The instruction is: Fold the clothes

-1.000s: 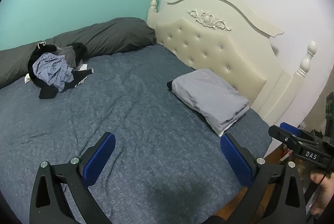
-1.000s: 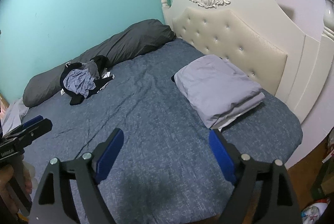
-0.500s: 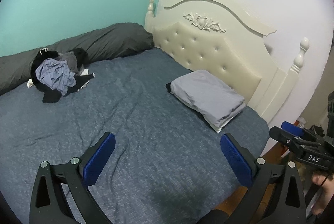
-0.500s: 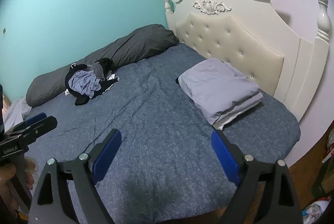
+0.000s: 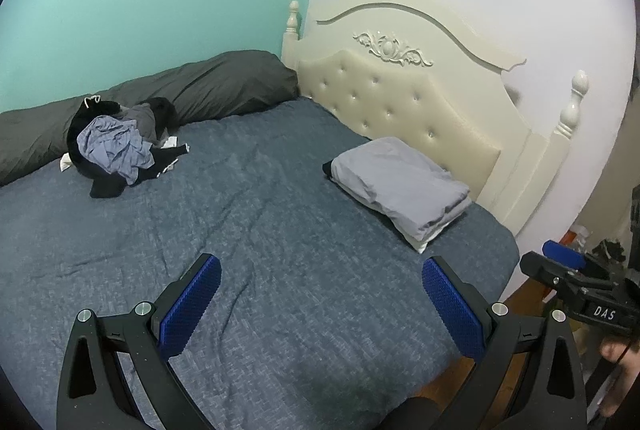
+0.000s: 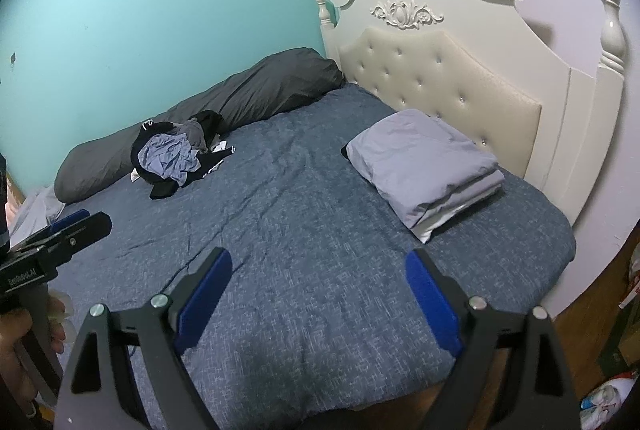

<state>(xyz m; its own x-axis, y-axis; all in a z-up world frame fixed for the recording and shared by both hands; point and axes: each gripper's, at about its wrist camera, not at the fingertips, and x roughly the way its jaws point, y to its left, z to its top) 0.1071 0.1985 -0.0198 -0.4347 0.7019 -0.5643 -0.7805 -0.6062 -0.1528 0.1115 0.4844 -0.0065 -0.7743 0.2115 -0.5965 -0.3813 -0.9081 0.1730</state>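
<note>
Blue bedding point(image 5: 280, 270) is lying bare beneath my left gripper point(image 5: 320, 294) and right gripper point(image 6: 318, 290), both gaping empty; I'm risking snagging it instead of the heaped clothes point(image 5: 116, 149).

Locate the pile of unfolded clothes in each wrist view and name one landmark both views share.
Left wrist view: the pile of unfolded clothes lies in the left part of the picture, on the blue bedspread, against the long grey pillow.
Right wrist view: the pile sits left of centre, again beside that pillow.
Shared landmark: the cream headboard, with the stack of folded laundry before it.
</note>
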